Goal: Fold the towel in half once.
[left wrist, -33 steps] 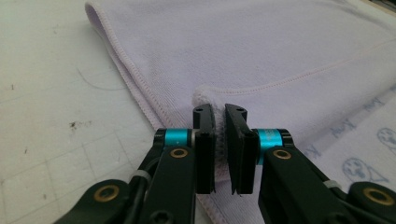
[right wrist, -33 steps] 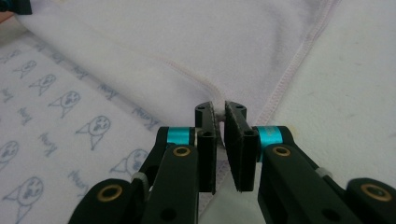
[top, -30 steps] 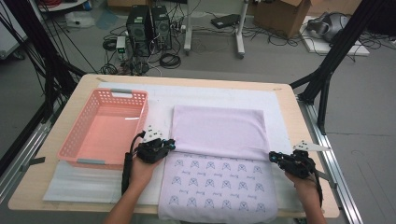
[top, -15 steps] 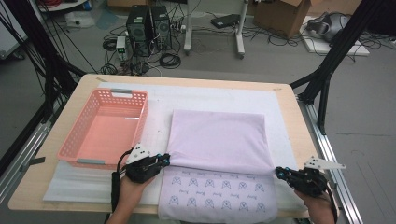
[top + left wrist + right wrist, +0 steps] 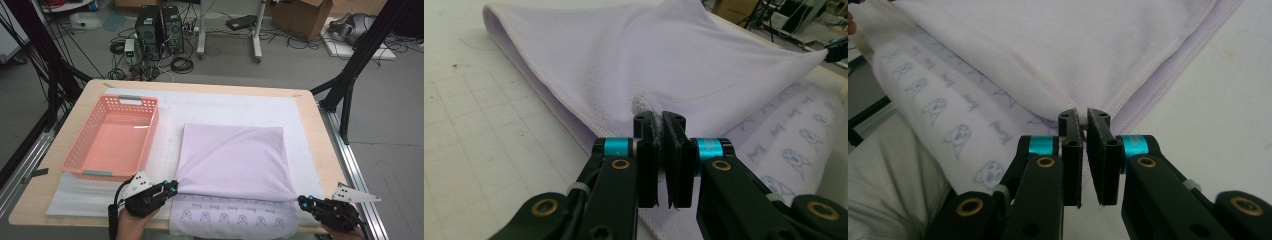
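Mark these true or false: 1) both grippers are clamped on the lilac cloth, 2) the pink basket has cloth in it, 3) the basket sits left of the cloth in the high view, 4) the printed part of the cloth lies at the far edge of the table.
1) True. The left gripper and the right gripper are each shut on a near corner of the lilac cloth.
2) False. The pink basket is empty.
3) True.
4) False. The printed part lies at the near edge of the table, between the two grippers.
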Motion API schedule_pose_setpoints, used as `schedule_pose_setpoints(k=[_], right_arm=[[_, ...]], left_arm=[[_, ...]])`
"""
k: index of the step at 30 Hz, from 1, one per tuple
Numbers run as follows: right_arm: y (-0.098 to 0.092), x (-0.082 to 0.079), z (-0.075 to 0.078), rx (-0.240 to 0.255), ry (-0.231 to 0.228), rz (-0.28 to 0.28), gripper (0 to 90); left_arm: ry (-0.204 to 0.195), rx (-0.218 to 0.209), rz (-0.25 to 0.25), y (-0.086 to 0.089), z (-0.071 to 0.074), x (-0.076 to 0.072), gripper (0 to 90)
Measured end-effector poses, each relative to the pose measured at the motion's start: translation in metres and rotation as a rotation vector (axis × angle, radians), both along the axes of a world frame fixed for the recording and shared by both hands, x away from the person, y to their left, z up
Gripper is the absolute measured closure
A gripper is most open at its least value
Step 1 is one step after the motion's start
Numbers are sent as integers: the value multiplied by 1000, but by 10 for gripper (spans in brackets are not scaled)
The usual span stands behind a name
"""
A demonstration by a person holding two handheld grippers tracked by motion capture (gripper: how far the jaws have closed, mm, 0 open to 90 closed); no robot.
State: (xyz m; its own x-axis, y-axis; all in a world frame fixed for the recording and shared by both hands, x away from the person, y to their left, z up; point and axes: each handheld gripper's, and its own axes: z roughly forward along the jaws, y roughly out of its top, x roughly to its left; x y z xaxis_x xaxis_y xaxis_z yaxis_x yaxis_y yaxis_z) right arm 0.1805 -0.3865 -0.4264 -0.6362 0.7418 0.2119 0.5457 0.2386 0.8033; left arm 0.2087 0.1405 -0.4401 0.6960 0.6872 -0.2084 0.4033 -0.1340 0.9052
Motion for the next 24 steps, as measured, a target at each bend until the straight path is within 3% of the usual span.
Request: schedule_pose_setpoints(k=[8, 12, 15, 17, 19, 23, 24], right_arm=[[1, -28, 8, -14, -2, 36, 855], [-3, -46, 7, -20, 31, 52, 855], [-3, -55, 6, -38, 59, 78, 826], [-2, -52, 7, -16, 74, 75, 701], [-2, -47, 11, -3, 51, 65, 657], [3, -24, 15, -24, 0, -14, 683], [6, -16, 13, -46, -2, -44, 701]], left_arm=[[29, 9, -42, 3, -1, -22, 845], [57, 5, -86, 6, -2, -32, 840], [84, -29, -118, 9, -3, -30, 742], [68, -51, -107, 10, -1, -26, 593], [46, -81, -78, 10, 3, -18, 512], [34, -78, -39, 5, 5, -2, 490], [56, -55, -5, 0, 3, 15, 490]])
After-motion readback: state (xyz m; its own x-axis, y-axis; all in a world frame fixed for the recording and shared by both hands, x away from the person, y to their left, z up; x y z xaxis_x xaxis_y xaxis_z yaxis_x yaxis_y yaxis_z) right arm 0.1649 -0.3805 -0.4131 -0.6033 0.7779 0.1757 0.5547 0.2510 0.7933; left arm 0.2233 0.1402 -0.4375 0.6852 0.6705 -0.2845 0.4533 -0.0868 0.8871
